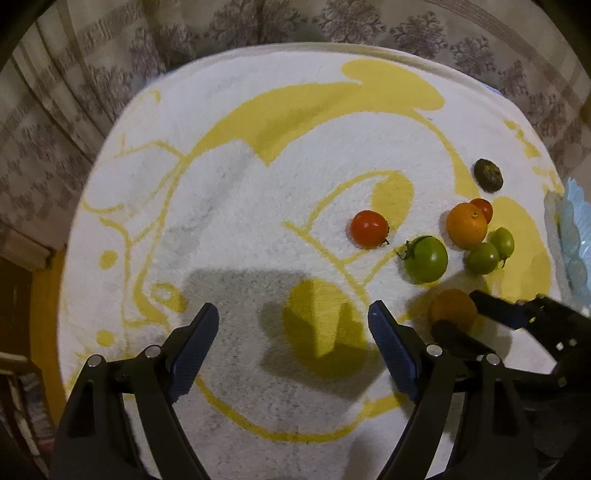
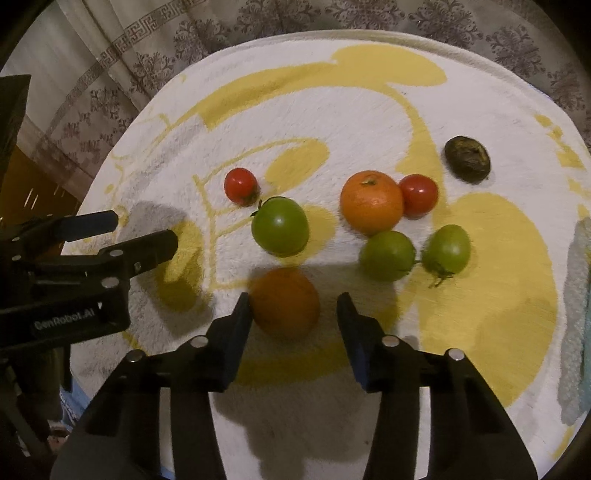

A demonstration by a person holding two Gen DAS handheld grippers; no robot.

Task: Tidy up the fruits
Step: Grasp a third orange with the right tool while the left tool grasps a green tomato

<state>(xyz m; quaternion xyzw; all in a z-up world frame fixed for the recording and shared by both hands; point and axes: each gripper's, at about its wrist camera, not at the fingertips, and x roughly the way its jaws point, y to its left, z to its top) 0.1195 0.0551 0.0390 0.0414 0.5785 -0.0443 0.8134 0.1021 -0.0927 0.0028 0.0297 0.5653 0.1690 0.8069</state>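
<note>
Fruits lie on a white and yellow towel (image 2: 332, 122). My right gripper (image 2: 294, 314) is open, its fingers on either side of a near orange (image 2: 284, 306), which rests on the towel; the left pad is close to it. Behind lie a big green tomato (image 2: 280, 226), a small red tomato (image 2: 240, 185), a second orange (image 2: 371, 202), another red tomato (image 2: 419, 195), two small green tomatoes (image 2: 387, 254) (image 2: 446, 249) and a dark wrinkled fruit (image 2: 467, 158). My left gripper (image 1: 293, 319) is open and empty over bare towel (image 1: 236, 206), left of the fruits.
A pale blue glass dish (image 1: 572, 236) sits at the towel's right edge. Patterned curtains (image 2: 295, 18) hang behind the table. The left gripper also shows at the left of the right wrist view (image 2: 147, 236).
</note>
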